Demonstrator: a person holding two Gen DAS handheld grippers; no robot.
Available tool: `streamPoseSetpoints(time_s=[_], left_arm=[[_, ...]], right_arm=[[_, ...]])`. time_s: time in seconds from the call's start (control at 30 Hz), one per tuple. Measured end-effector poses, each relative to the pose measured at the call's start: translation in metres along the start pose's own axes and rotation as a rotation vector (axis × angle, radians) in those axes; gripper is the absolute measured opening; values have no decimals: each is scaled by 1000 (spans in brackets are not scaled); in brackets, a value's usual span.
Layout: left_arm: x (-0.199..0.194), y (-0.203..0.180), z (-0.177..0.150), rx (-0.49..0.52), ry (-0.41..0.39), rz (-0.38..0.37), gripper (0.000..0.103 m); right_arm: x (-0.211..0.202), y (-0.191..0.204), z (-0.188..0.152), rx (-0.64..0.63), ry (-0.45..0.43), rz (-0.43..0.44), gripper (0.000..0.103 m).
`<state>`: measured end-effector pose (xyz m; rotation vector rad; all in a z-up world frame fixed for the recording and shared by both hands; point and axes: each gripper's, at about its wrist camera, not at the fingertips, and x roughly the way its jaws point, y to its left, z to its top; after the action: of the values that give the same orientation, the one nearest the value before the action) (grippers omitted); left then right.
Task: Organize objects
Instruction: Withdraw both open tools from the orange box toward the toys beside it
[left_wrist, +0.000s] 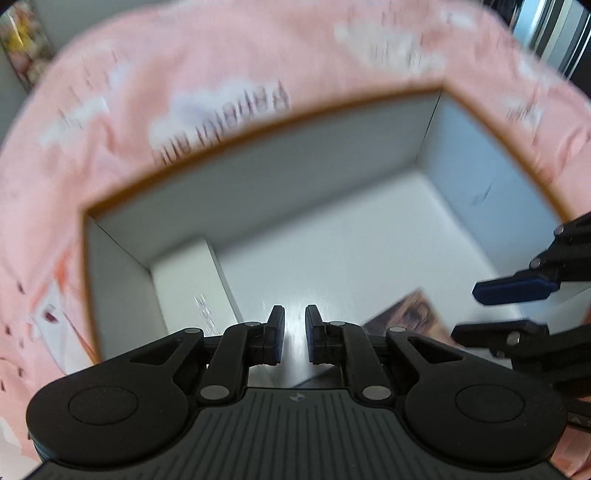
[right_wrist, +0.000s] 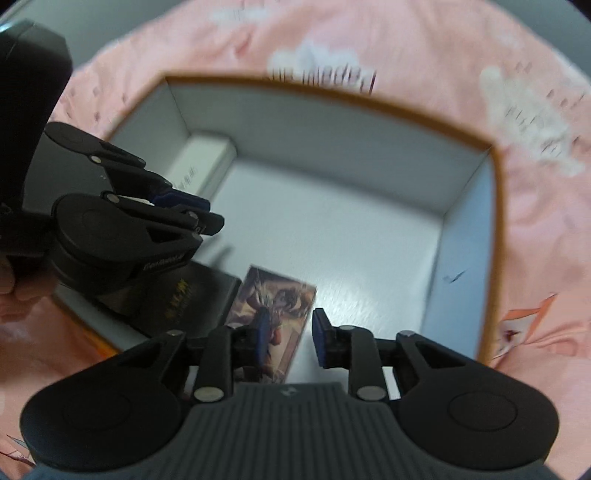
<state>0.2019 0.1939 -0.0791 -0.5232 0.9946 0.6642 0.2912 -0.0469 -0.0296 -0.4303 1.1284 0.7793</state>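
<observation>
Three things already lie in the box (right_wrist: 465, 177) on the pink bed (right_wrist: 535, 240): a white carton (right_wrist: 207, 158) in its far left corner, a dark case (right_wrist: 192, 295) and a card (right_wrist: 277, 299) along its near wall, with the left tongs (left_wrist: 294, 332) nearly closed and empty, the right tongs (right_wrist: 290, 332) slightly apart over the card, holding nothing.

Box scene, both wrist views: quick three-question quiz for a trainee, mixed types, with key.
1. True or false: the picture card lies on the floor inside the open box.
2. What stands against the box wall in the far corner? A) white carton B) mug C) bottle
3. Fill in: the box sits on a ____ printed cloth.

Key: 1 true; 2 A, the white carton; 3 pink.
</observation>
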Motion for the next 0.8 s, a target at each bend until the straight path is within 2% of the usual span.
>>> streamPoseSetpoints(time_s=[0.17, 0.3, 0.57, 0.7, 0.8], left_arm=[[-63, -12, -17, -34, -152, -65, 15], [-89, -34, -36, -50, -210, -130, 15], [-101, -62, -95, -61, -179, -187, 15], [-99, -76, -113, -82, -168, -250, 15], [-97, -91, -121, -73, -157, -242, 15]], right_arm=[[-50, 8, -29, 26, -143, -8, 35], [-80, 11, -69, 87, -227, -5, 39], [-102, 17, -149, 245, -266, 0, 42], [-100, 19, -179, 289, -249, -80, 44], [-105, 21, -198, 301, -239, -107, 48]])
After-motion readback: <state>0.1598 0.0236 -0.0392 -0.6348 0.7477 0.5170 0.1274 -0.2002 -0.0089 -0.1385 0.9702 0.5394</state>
